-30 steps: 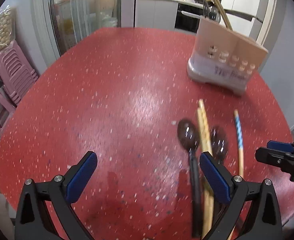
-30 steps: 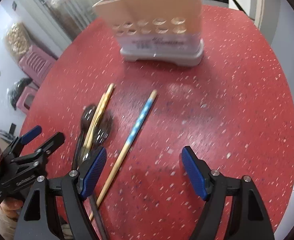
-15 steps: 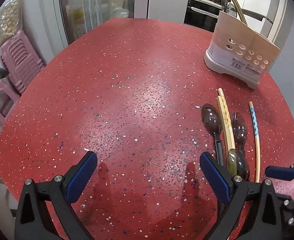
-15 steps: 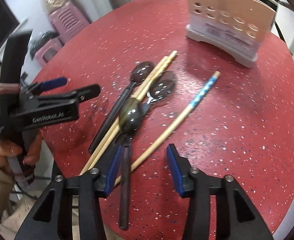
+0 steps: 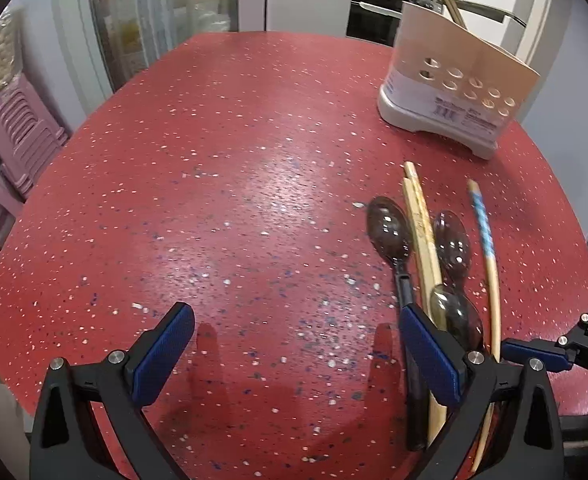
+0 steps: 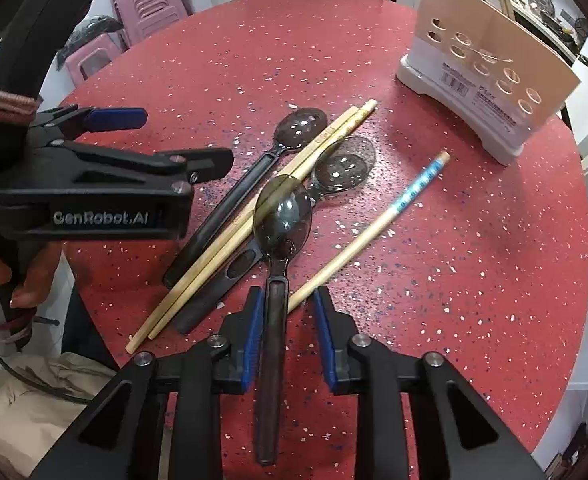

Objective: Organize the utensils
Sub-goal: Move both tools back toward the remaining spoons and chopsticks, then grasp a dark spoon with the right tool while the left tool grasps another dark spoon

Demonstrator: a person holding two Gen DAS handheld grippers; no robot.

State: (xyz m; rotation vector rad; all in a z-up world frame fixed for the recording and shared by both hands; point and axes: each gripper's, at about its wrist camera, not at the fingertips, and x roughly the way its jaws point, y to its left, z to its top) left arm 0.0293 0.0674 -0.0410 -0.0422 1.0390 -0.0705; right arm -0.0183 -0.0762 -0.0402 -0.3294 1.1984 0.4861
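Right wrist: spoon handle [image 6: 272,344] between closing jaws.

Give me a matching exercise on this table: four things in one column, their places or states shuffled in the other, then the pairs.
1. top spoon
2. blue-striped chopstick
3. utensil holder
4. left gripper

A. lies alone, apart from the pile
B. open over bare table
C. handle between the closing right gripper jaws
D. stands upright at the far edge

Pairs: 1-C, 2-A, 3-D, 4-B

Pink stools [image 5: 14,136] stacked left; oven [image 5: 373,16] behind red table [image 5: 214,160].
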